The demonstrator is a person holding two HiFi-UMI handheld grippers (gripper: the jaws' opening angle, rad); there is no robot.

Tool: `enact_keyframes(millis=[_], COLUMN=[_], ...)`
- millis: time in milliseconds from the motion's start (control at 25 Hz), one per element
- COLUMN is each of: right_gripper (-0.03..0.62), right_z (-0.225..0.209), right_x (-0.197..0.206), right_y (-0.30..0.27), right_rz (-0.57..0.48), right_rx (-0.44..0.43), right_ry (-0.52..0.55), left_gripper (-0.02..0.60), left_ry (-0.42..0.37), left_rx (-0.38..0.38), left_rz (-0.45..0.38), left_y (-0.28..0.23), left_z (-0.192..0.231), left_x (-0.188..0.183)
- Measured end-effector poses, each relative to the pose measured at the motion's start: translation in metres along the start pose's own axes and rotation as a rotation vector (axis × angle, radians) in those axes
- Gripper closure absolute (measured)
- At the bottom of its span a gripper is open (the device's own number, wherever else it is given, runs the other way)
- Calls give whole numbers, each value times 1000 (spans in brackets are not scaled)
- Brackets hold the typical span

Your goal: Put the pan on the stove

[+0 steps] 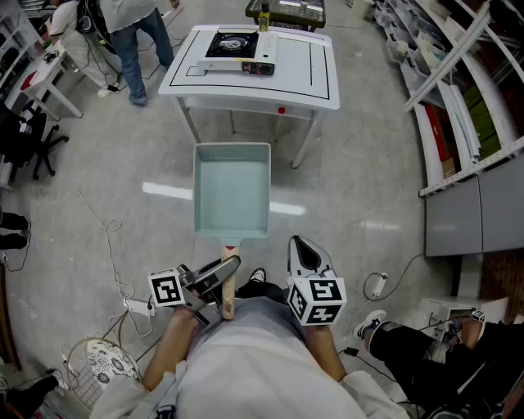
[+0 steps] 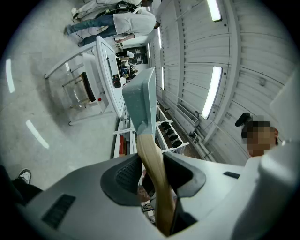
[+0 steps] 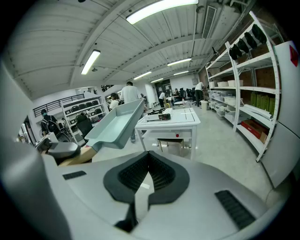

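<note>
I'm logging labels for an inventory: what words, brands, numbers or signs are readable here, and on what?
No text is readable in any view.
Stove: any print on its front is too small to read.
Marker cubes: square black-and-white patterns only, no letters.
Pan: no markings visible.

LIGHT: bright, even, from ceiling strip lights | GLARE: white streaks on the floor; tubes blown out | SHADOWS: soft, faint beneath the table | DISTORTION: strong fisheye, dark rounded corners in both gripper views | FOCUS: sharp overall; pan handle soft nearest the lens
</note>
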State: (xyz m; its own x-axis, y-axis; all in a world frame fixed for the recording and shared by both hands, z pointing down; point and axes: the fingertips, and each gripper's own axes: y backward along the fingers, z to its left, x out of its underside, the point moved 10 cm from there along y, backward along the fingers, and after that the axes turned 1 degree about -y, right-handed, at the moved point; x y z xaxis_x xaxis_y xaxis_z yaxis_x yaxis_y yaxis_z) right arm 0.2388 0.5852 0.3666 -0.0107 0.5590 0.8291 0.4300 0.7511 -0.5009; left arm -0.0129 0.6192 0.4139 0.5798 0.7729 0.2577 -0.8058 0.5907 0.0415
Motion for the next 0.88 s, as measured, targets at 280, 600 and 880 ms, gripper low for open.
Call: enact_keyframes(millis=[280, 600, 880], right_gripper=[585, 583, 583], right_z=[-6, -20, -26], right_x=[-14, -10, -10], right_y=[-9, -7, -13], right_rz=[-40, -90, -73], right_rx=[-34, -63, -74], right_ry=[24, -48, -61], left_gripper=[439, 437, 437], left_ry=[4, 17, 15], left_rx=[32, 30, 27], left_rz=[-19, -43, -59], left_y=[-15, -22, -25], left_z=[-1, -3, -4], left_x=[-6, -5, -10])
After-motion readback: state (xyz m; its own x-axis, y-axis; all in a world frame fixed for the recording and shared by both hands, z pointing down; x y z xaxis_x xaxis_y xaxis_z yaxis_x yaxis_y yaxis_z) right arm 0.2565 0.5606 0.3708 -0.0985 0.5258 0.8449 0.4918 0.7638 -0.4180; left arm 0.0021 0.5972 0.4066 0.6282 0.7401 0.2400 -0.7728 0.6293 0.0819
